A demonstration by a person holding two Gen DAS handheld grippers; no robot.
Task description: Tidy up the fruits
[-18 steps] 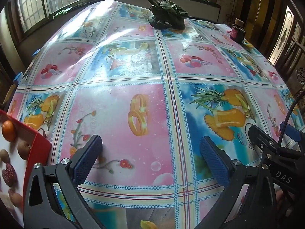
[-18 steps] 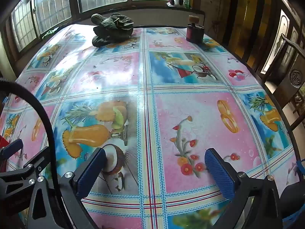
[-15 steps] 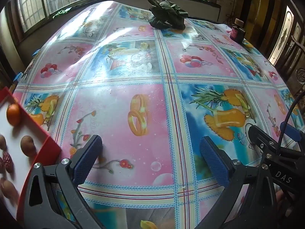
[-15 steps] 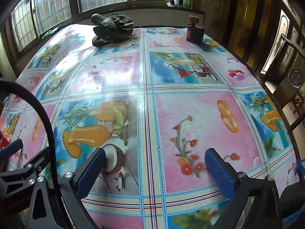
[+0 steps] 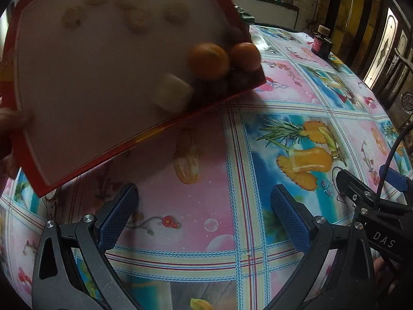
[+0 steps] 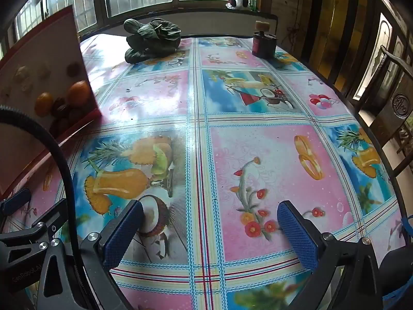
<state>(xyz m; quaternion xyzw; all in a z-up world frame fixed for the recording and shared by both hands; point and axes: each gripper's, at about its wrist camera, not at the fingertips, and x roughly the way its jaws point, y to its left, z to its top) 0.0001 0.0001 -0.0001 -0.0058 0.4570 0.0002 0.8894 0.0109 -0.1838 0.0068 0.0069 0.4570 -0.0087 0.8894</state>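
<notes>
A red-rimmed white tray (image 5: 85,85) is held tilted over the table's left side by a bare hand (image 5: 7,124). Two orange fruits (image 5: 209,59), a white piece (image 5: 174,93) and dark fruits (image 5: 214,85) are bunched at its low right corner; pale pieces (image 5: 134,20) sit higher up. The tray also shows at the left of the right wrist view (image 6: 38,82) with the orange fruits (image 6: 78,93). My left gripper (image 5: 204,217) is open and empty above the tablecloth, below the tray. My right gripper (image 6: 211,230) is open and empty, to the right of the tray.
A fruit-print tablecloth (image 6: 232,142) covers the table. A bunch of dark leafy greens (image 6: 152,38) lies at the far edge, a dark jar (image 6: 263,44) at the far right. A wooden chair (image 6: 395,98) stands beside the right edge.
The tray has swung in from the far left, risen and tilted over the table. Its fruits have slid to the low corner. Both grippers stay still and open.
</notes>
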